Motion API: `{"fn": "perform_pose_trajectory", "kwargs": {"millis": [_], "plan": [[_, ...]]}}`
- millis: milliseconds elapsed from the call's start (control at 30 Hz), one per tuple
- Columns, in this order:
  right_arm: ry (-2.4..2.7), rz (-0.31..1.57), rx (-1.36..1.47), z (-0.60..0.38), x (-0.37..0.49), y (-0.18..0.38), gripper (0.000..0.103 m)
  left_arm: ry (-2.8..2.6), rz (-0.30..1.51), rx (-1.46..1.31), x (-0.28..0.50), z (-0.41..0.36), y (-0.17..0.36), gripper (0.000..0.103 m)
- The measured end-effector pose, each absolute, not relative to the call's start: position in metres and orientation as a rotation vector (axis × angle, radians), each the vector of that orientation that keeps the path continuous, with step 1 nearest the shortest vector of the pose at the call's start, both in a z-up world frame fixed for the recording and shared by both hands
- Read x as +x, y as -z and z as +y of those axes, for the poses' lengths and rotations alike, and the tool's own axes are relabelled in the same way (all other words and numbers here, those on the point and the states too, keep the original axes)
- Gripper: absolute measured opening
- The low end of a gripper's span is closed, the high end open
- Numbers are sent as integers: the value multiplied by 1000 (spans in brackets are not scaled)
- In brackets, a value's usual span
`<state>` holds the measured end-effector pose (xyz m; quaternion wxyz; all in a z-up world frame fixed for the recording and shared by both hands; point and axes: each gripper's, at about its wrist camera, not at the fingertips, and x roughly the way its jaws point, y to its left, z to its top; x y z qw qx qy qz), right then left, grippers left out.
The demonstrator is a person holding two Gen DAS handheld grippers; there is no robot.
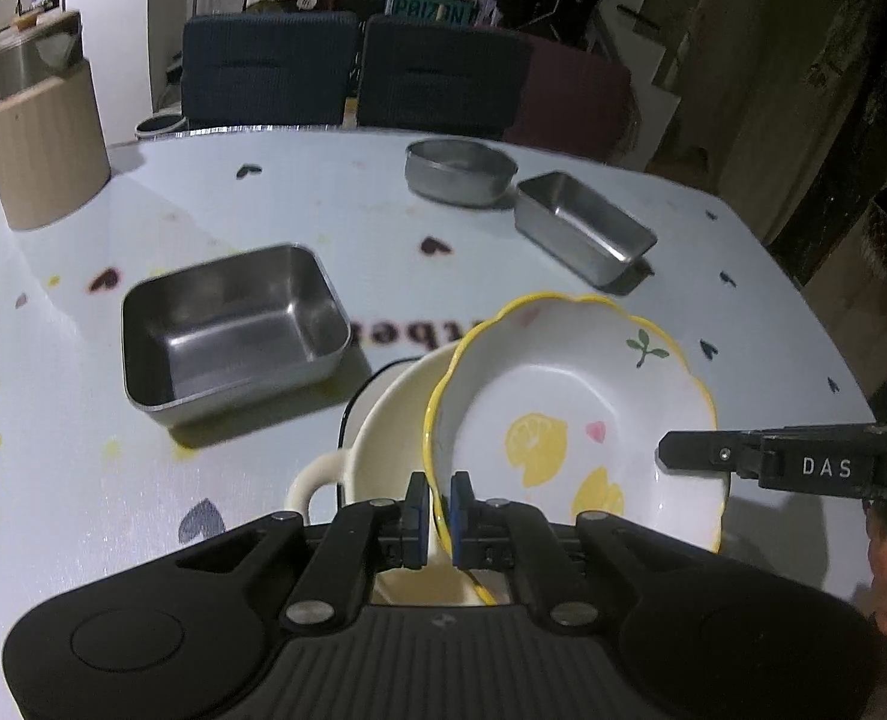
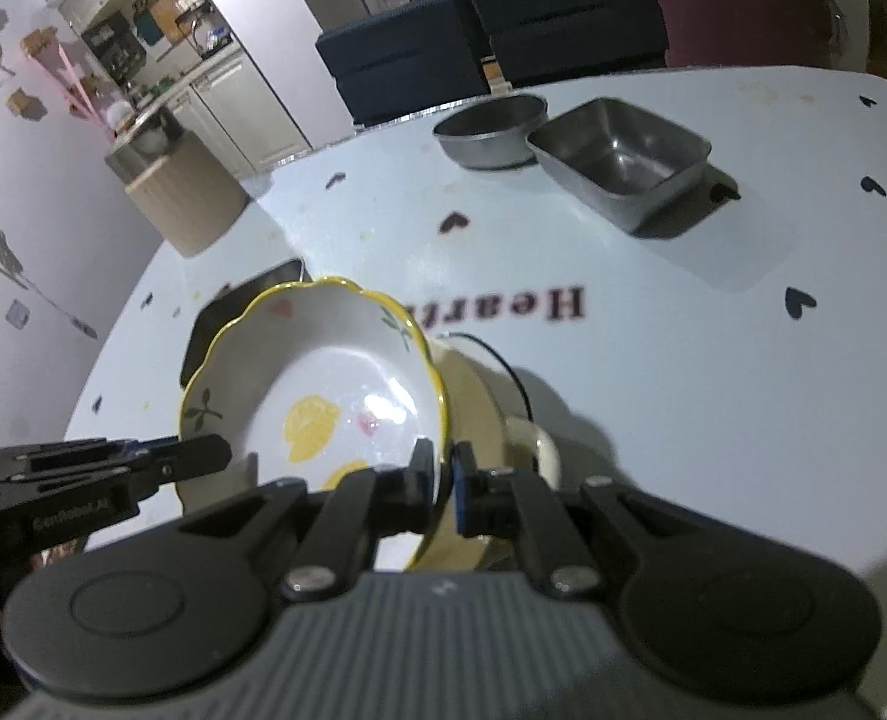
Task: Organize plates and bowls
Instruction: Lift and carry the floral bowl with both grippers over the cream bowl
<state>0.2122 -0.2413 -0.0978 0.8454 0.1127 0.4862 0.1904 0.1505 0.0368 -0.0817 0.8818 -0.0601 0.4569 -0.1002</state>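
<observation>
A white scalloped plate with a yellow rim and lemon print (image 1: pixel 569 414) is held tilted over a cream enamel mug-like bowl with a handle (image 1: pixel 377 438). My left gripper (image 1: pixel 440 513) is shut on the plate's near rim. My right gripper (image 2: pixel 443 480) is shut on the opposite rim of the same plate (image 2: pixel 335 384); it also shows in the left wrist view at the right (image 1: pixel 743 459). The cream bowl (image 2: pixel 479 402) sits under and behind the plate in the right wrist view.
A square steel tray (image 1: pixel 227 330) lies on the left of the pale heart-print table (image 1: pixel 383 210). A round steel bowl (image 1: pixel 458 171) and a rectangular steel tray (image 1: pixel 581 228) stand at the back. A beige canister (image 1: pixel 41 144) is far left. Chairs line the far edge.
</observation>
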Motion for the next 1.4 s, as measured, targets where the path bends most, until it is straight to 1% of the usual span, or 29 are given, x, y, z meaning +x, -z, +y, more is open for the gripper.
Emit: {"fn": "perform_pose_trajectory", "kwargs": {"millis": [567,1400], "plan": [[-395,1117,158,-219,218,112,8,199,1020,-100,159,44,102,7],[-353,1137,145,-216,221,114,8,241,1033,-58,168,39,109,10]]}}
